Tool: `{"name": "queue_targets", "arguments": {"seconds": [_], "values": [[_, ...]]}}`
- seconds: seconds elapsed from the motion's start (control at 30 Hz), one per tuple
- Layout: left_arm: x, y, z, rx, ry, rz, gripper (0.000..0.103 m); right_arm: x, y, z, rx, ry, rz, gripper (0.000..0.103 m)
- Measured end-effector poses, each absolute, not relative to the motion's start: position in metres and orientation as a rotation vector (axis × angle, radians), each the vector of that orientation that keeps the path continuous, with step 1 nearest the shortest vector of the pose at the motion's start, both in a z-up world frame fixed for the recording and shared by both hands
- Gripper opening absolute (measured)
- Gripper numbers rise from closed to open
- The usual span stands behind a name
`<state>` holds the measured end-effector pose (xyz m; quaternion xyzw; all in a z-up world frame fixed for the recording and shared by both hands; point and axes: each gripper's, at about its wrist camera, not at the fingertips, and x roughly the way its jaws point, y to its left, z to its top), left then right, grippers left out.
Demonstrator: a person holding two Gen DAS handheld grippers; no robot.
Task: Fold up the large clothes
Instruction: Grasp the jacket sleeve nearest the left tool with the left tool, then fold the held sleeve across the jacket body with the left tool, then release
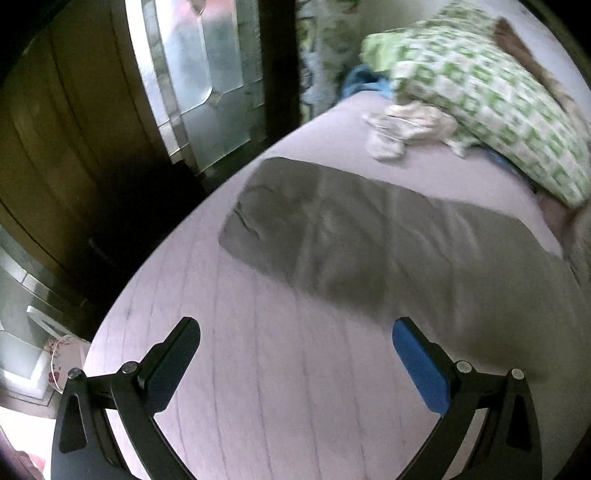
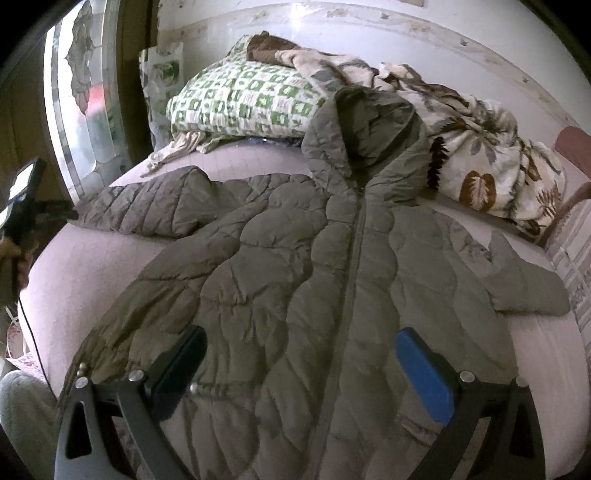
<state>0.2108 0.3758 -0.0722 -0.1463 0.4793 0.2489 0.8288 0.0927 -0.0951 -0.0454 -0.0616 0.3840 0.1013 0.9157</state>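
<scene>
Lying face-up on the bed [image 2: 92,273], zipped quilted olive jacket [image 2: 295,280], sleeves spread

Bedroom in home. Big bed [image 2: 92,258] with pale pink sheet fills most of both views. Green-and-white checked pillow [image 2: 240,99] lies at far end of bed. Leaf-print blanket [image 2: 480,162] bunched up beside pillow, against white wall [image 2: 369,22]. Puffy grey jacket [image 2: 295,277] spread flat on bed, hood near pillow. Small pale cloth [image 1: 406,129] crumpled on sheet just beside pillow. Frosted glass door [image 1: 192,74] with flower pattern stands next to bed. Brown wooden cupboard [image 1: 55,129] beside door.
</scene>
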Motion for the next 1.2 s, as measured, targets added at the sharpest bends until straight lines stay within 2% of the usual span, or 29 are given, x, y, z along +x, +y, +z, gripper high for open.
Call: {"name": "queue_targets", "arguments": {"seconds": [0.23,0.4,0.43,0.47,0.5,0.53,0.57,0.6,0.73,0.93,1.13,1.2], "values": [[0.256,0.430,-0.108,-0.392,1.085,0.574,0.103,0.127,-0.068,-0.056,-0.167,0.798,0.214,0.103],[0.270,0.426,-0.125,-0.393,1.055,0.523,0.102,0.155,-0.043,-0.066,-0.215,0.817,0.229,0.103],[0.270,0.424,-0.124,-0.385,1.044,0.521,0.099,0.160,-0.039,-0.067,-0.225,0.815,0.233,0.103],[0.270,0.419,-0.121,-0.364,1.019,0.509,0.084,0.166,-0.033,-0.067,-0.237,0.811,0.241,0.103],[0.269,0.413,-0.117,-0.330,0.993,0.500,0.053,0.171,-0.028,-0.068,-0.240,0.810,0.250,0.103],[0.268,0.411,-0.114,-0.321,0.979,0.474,0.036,0.177,-0.025,-0.068,-0.239,0.812,0.256,0.103],[0.268,0.407,-0.112,-0.319,0.974,0.441,0.022,0.184,-0.021,-0.069,-0.240,0.813,0.257,0.103],[0.267,0.402,-0.108,-0.298,0.969,0.439,0.019,0.191,-0.017,-0.069,-0.247,0.810,0.256,0.103],[0.245,0.407,-0.084,-0.335,0.872,0.426,0.016,0.224,0.000,-0.069,-0.285,0.813,0.247,0.103],[0.205,0.403,-0.036,-0.285,0.743,0.387,0.016,0.293,0.023,-0.067,-0.195,0.894,0.250,0.103],[0.196,0.390,-0.015,-0.278,0.732,0.352,0.016,0.342,0.075,-0.133,-0.305,1.080,0.215,0.103],[0.195,0.382,-0.009,-0.235,0.723,0.366,0.016,0.342,0.078,-0.134,-0.307,1.056,0.206,0.103]]}}
